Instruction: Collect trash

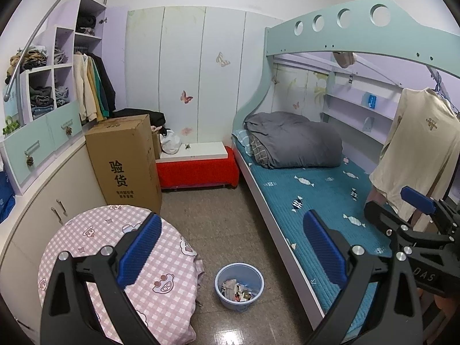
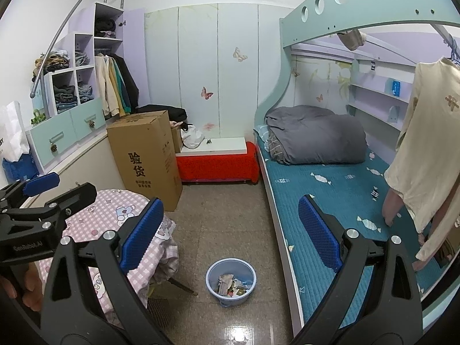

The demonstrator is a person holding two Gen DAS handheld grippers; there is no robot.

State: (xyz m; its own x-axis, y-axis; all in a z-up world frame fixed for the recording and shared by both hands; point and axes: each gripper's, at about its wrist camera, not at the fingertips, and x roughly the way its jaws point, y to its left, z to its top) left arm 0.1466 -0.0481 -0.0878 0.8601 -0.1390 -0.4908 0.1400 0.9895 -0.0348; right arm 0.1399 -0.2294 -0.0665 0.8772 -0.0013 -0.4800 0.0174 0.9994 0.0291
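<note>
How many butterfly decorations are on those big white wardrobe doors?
3 that I can make out: a pale butterfly high up, a pink butterfly lower down to its left, and a faint pink one just above the white board. More may be hidden behind the cardboard box.

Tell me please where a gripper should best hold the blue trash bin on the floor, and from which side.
Probably the upper rim of the blue trash bin, from above: it stands upright and open, so one finger can go inside the wall and one outside. The side facing the camera looks free; paper scraps fill the bottom.
</note>
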